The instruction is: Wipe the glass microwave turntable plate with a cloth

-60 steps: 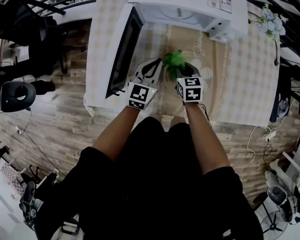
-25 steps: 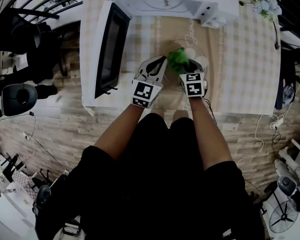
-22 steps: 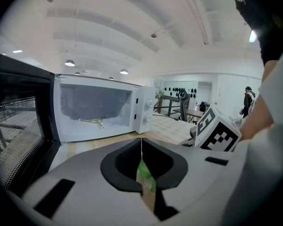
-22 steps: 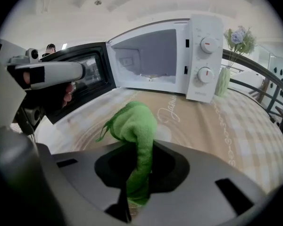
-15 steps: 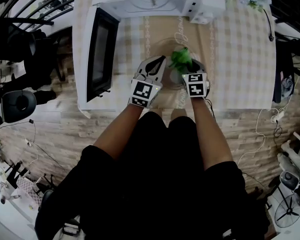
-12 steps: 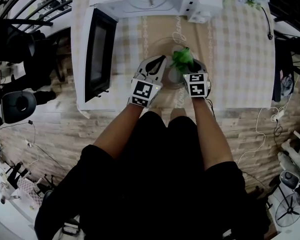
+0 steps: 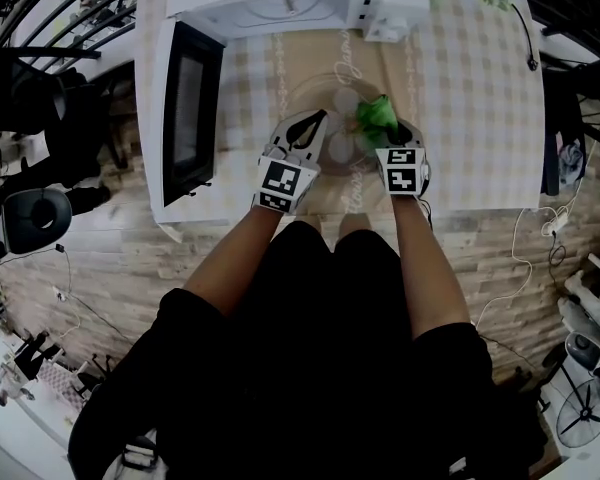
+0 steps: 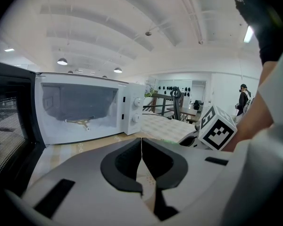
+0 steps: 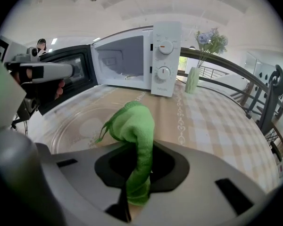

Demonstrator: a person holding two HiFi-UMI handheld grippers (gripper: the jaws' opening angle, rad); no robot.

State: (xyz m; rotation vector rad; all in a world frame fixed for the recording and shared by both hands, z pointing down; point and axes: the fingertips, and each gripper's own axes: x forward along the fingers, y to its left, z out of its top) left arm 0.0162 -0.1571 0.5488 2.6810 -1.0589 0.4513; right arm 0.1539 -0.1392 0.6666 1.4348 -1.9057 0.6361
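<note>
Left gripper (image 8: 141, 147): jaws pressed together along a thin seam, with nothing seen between them. In the head view it sits over the left part of the plate, pointing toward the microwave.
Right gripper (image 9: 137, 171): jaws clamped on the green cloth, which fills the gap between the pads. It is on the near right side of the plate.
Green cloth (image 9: 131, 126): a twisted strip rises out of the right gripper's jaws and ends in a bunched head that leans forward over the plate's near rim. Whether the cloth touches the glass cannot be told.
Glass turntable plate (image 9: 75, 124): lies flat on the beige table runner (image 9: 179, 112), in front of the microwave and out of its cavity. It sits between the two grippers, and the runner's pattern shows through it.
Microwave (image 9: 166, 55): white, standing at the far end of the table, with its cavity open.
Microwave door (image 7: 185, 113): swung fully open to the left, its dark window panel facing the plate.
Checked tablecloth (image 7: 470, 118): covers the table on either side of the runner.
Vase of flowers (image 9: 192, 80): stands just beside the microwave on its right, well apart from the plate.
</note>
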